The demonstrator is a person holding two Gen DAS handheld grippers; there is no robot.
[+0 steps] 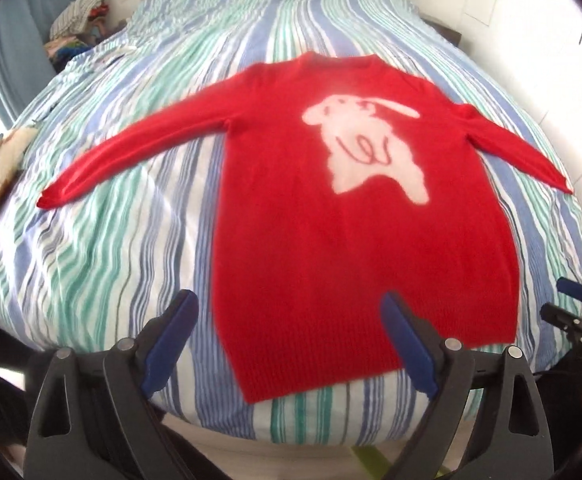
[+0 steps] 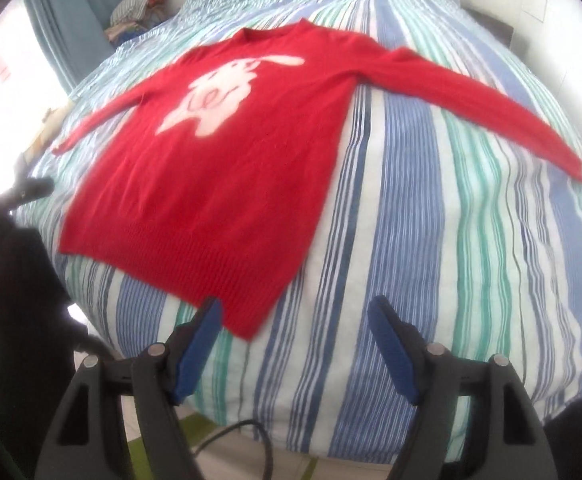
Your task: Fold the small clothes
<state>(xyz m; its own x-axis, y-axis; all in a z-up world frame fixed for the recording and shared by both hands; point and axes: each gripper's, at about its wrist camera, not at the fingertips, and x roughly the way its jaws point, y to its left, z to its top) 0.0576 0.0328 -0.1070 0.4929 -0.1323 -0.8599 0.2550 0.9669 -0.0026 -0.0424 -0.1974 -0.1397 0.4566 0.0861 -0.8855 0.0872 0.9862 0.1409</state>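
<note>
A red sweater [image 1: 331,208] is laid flat, front up, on a striped bed [image 1: 131,216], sleeves spread out to each side, seemingly so folding can begin. The left gripper [image 1: 291,312] is held spread above the hem. The right gripper [image 2: 295,320] is held spread beside the hem's right corner, nothing pinched.

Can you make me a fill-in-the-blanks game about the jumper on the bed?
1. The sweater is the colour ____.
2. It lies flat on a bed cover patterned with ____.
3. Both of its sleeves are spread ____, not folded in.
4. The left gripper and the right gripper both have their jaws ____.

Missing words: red; stripes; out; open
</note>
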